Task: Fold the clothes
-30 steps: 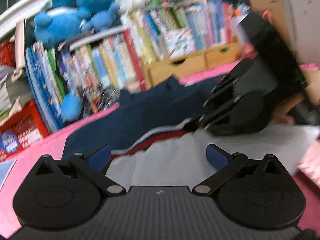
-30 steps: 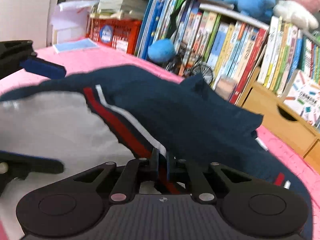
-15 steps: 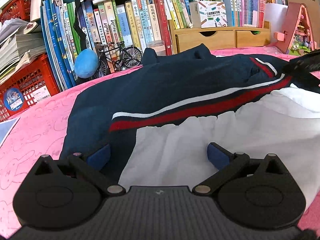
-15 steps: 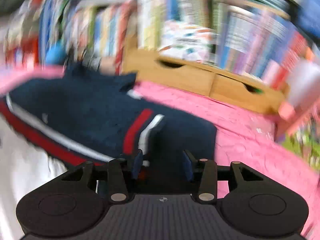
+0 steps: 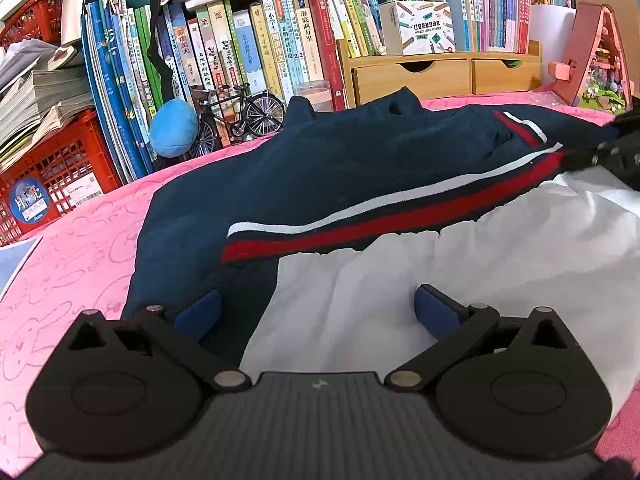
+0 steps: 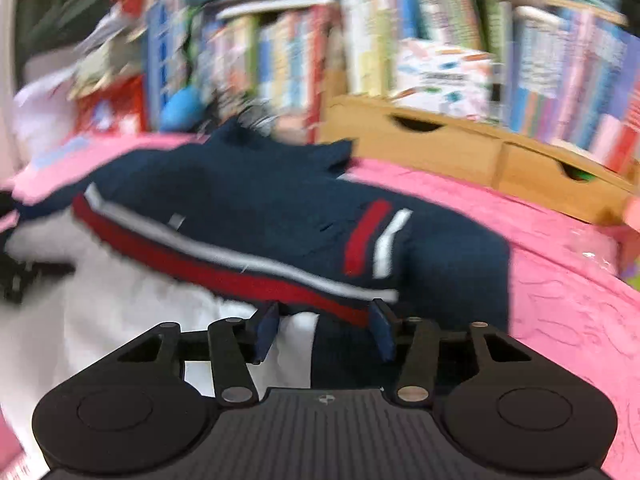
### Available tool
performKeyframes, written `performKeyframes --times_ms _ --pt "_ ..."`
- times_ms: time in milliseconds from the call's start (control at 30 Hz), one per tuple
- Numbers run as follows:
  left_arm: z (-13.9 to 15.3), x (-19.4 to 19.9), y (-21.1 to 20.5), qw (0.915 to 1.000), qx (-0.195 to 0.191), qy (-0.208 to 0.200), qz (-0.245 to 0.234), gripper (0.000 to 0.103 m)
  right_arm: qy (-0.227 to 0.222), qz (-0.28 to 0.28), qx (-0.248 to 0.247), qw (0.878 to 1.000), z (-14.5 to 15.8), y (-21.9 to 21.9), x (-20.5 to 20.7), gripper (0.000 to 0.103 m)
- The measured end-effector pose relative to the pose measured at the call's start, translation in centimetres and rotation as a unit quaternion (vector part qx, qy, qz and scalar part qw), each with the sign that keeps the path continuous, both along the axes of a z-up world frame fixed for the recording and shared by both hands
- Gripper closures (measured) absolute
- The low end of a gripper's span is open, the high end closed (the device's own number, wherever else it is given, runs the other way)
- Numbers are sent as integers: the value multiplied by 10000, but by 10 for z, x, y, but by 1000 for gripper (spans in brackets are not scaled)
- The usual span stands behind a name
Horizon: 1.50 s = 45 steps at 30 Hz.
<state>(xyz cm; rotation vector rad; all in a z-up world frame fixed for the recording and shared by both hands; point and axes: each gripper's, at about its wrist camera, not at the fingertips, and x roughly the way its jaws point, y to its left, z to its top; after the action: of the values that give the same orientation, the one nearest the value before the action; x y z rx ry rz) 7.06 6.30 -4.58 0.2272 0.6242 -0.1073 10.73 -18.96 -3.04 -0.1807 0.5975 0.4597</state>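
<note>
A navy, red, white-striped shirt with a white lower part [image 5: 360, 184] lies spread on the pink bed cover [image 5: 72, 248]. My left gripper [image 5: 318, 312] is open and empty, low over the shirt's left side where navy meets white. My right gripper [image 6: 324, 330] is open over the shirt's right edge [image 6: 280, 216], near the red stripe; it shows at the right edge of the left wrist view [image 5: 620, 148]. The right wrist view is blurred.
Behind the bed stand rows of books [image 5: 248, 48], a red crate [image 5: 52, 168], a small model bicycle [image 5: 240, 116], a blue plush ball [image 5: 174, 128], wooden drawers [image 5: 440, 76] and a pink toy house [image 5: 596, 60].
My right gripper let go of the shirt's striped edge, opened and swung to the right side. My left gripper stayed open and the view levelled over the shirt.
</note>
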Motion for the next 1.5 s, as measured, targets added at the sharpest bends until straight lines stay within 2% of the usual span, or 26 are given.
performKeyframes --times_ms 100,167,233,333,433,467,500,533,600,633,700,833,933,1067,1167,1267,1333,1433,1467,1500 --pt "-1 0 0 10000 -19 8 4 0 -115 37 351 9993 11 -16 -17 53" --pt "0 1 1 10000 -26 11 7 0 -24 247 770 9967 16 -27 -32 53" --pt "0 1 1 10000 -28 12 9 0 54 496 943 9943 18 -32 -49 53" --pt "-1 1 2 10000 -26 13 -4 0 191 748 728 9944 11 -32 -71 53" --pt "-1 0 1 10000 -12 6 21 0 328 404 318 9981 -6 -42 -73 54" --pt "-1 -1 1 10000 -10 10 55 0 359 261 399 9982 -9 -52 -70 57" --pt "0 -3 1 9999 -12 20 105 0 389 118 480 9980 -11 -62 -68 65" --pt "1 -5 1 9999 -14 31 155 0 412 -57 540 9977 -12 -71 -64 79" --pt "4 -13 2 9997 14 15 236 0 379 -367 446 9976 -9 -83 -61 86" --pt "8 -22 5 9997 73 -43 249 1 377 -518 318 9974 -9 -85 -62 76" --pt "15 -40 12 9993 191 -161 275 1 308 -755 120 9966 -5 -89 -69 64" --pt "29 -76 25 9978 426 -395 327 1 84 -570 457 9973 5 -99 -92 63" --pt "22 -85 29 9975 550 -277 334 0 -38 -278 569 9980 11 -88 -106 63" --pt "3 -82 35 9964 652 -137 527 0 5 207 172 9996 4 -63 -116 62" --pt "0 -83 47 9971 433 -157 601 0 130 42 103 9999 -4 -64 -111 62" --pt "1 -87 59 9958 506 -150 748 0 135 -113 29 9998 -10 -73 -109 62" --pt "2 -90 68 9945 587 -155 853 0 27 -280 -105 9996 -11 -83 -110 47" --pt "8 -92 79 9886 852 -96 1241 0 179 -760 -41 9969 -11 -105 -106 46" --pt "14 -93 83 9885 781 -90 1291 1 224 -828 53 9963 -9 -111 -105 46" --pt "24 -93 88 9907 550 -138 1238 1 209 -849 128 9961 -5 -116 -106 46"
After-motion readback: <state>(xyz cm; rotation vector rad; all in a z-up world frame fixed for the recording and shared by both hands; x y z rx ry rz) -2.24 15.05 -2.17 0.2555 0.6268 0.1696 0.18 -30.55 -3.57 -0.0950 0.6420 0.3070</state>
